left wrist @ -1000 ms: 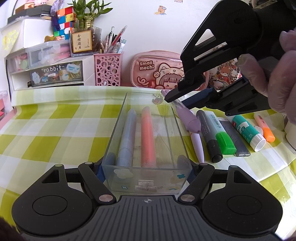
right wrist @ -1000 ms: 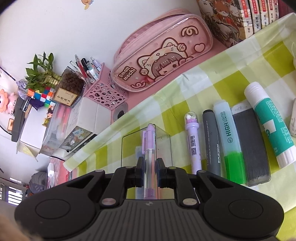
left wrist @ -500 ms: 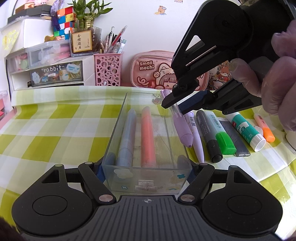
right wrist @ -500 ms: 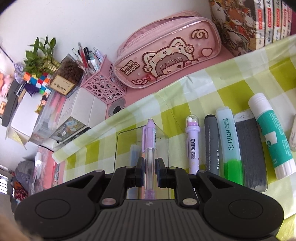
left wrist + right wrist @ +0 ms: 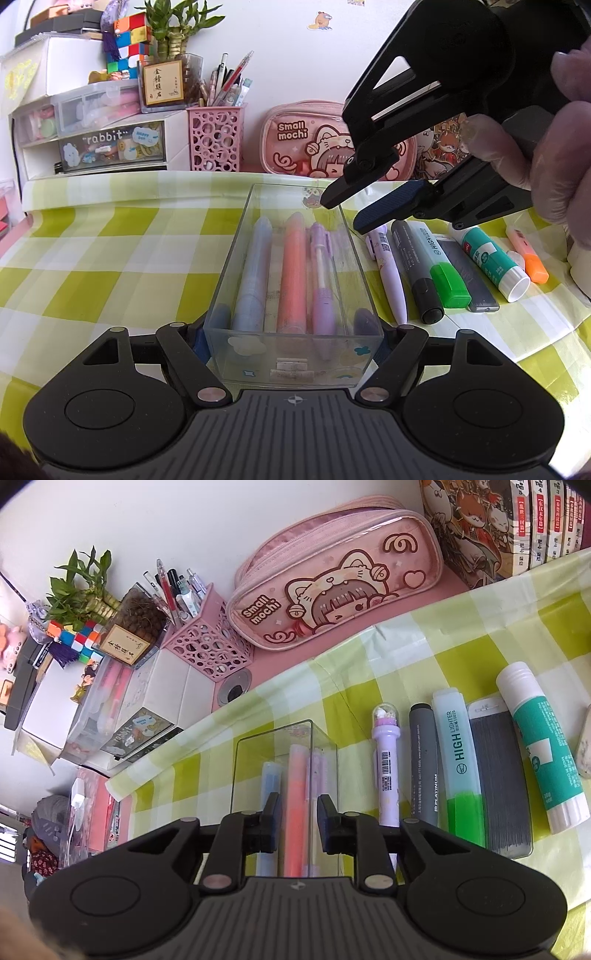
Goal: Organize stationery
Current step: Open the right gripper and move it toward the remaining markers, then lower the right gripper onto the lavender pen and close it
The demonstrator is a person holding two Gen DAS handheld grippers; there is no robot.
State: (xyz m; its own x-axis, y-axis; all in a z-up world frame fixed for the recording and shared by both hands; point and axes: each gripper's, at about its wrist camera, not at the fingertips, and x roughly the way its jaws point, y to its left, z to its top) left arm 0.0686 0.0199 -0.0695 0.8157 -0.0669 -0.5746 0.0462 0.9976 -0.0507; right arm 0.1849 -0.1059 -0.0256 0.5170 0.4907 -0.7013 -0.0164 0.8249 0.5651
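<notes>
My left gripper [image 5: 293, 328] is shut on the near end of a clear plastic box [image 5: 255, 206] that rests on the checked cloth. Inside lie a blue pen [image 5: 253, 273], an orange pen [image 5: 293, 269] and a purple pen [image 5: 320, 273]. My right gripper [image 5: 343, 214] hovers open and empty above the box's far right corner; in its own view [image 5: 295, 805] the box [image 5: 240, 775] lies below the fingers. Right of the box lie a purple novelty pen [image 5: 386, 771], a grey marker [image 5: 423, 764], a green highlighter [image 5: 458, 768], a grey case [image 5: 498, 779] and a glue stick [image 5: 543, 753].
A pink pencil pouch [image 5: 310, 142], a pink pen cup [image 5: 216, 138] and white drawers [image 5: 96, 140] stand along the back. An orange highlighter [image 5: 528, 254] lies at the far right. Books [image 5: 517, 520] stand behind the pouch.
The right gripper, shut on the purple pen before, has opened and let it drop into the box beside the orange pen. The left gripper has kept its hold on the box.
</notes>
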